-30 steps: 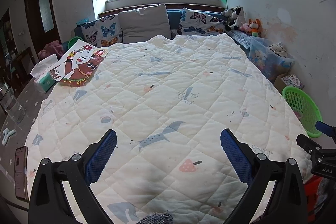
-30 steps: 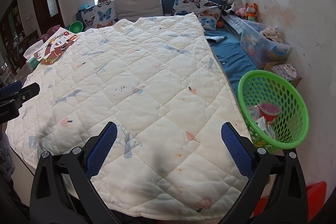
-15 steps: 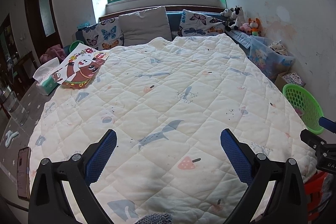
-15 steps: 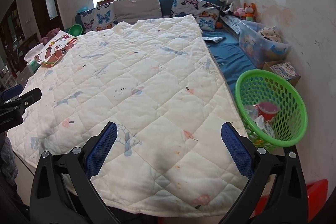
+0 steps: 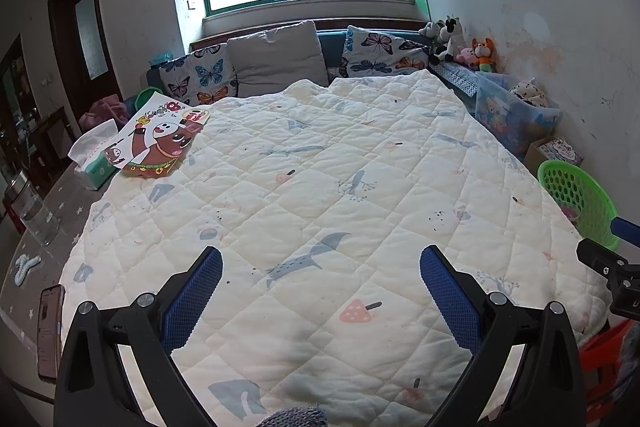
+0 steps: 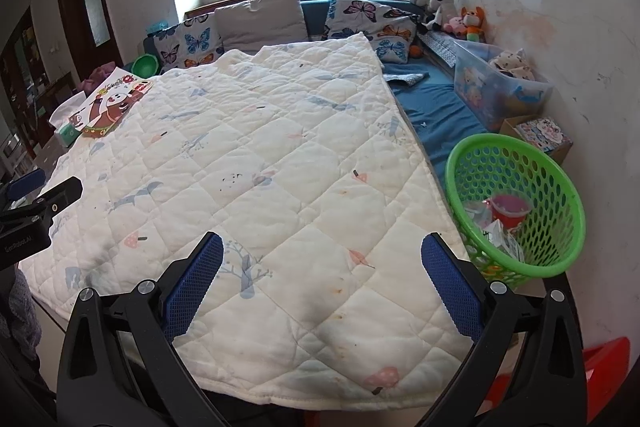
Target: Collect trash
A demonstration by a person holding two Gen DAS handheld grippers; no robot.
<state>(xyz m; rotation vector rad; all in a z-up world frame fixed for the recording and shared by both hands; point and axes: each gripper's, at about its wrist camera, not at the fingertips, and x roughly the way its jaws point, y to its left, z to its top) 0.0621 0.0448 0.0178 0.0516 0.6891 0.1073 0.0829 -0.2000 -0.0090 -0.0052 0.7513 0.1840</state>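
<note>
A green mesh basket (image 6: 558, 187) stands to the right of the quilted bed (image 6: 260, 167); it holds a red cup (image 6: 510, 209) and several wrappers. The basket also shows at the right edge of the left wrist view (image 5: 576, 195). My left gripper (image 5: 320, 291) is open and empty above the near end of the white quilt (image 5: 320, 187). My right gripper (image 6: 322, 287) is open and empty above the quilt's near right corner, left of the basket.
A cartoon picture book (image 5: 160, 143) and a tissue pack (image 5: 94, 163) lie at the far left of the bed. A phone (image 5: 50, 331) and a glass jar (image 5: 36, 211) sit on the grey side surface. A toy bin (image 6: 500, 87), pillows and a red stool (image 6: 600, 371) are nearby.
Both grippers have drawn back and risen slightly, so more of the room shows. Both stay open and empty.
</note>
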